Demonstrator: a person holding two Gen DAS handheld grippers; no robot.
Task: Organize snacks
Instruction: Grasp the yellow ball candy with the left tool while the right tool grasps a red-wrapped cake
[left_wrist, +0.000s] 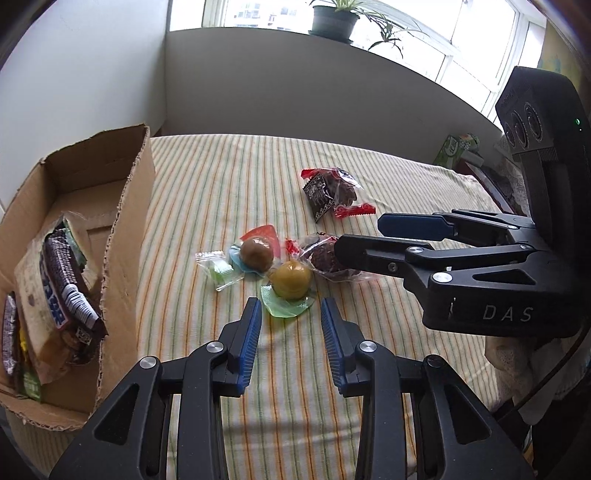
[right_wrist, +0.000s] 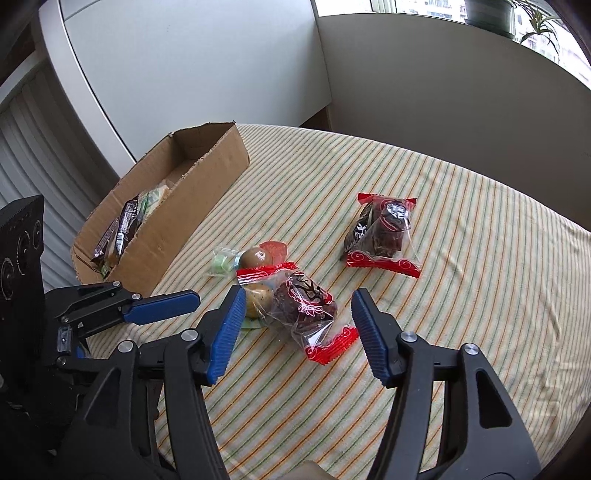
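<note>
Several wrapped snacks lie on the striped cloth. A yellow-green ball snack on a green wrapper sits just ahead of my open, empty left gripper. Behind it are a brown ball snack and a small green candy. My right gripper is open and straddles a dark red-wrapped cake, which also shows in the left wrist view. A second red-wrapped cake lies farther back. The cardboard box at the left holds several snack packs.
The striped cloth covers the table up to a grey wall. A green box stands at the far right edge. Potted plants sit on the window sill. The cardboard box stands along the table's left edge.
</note>
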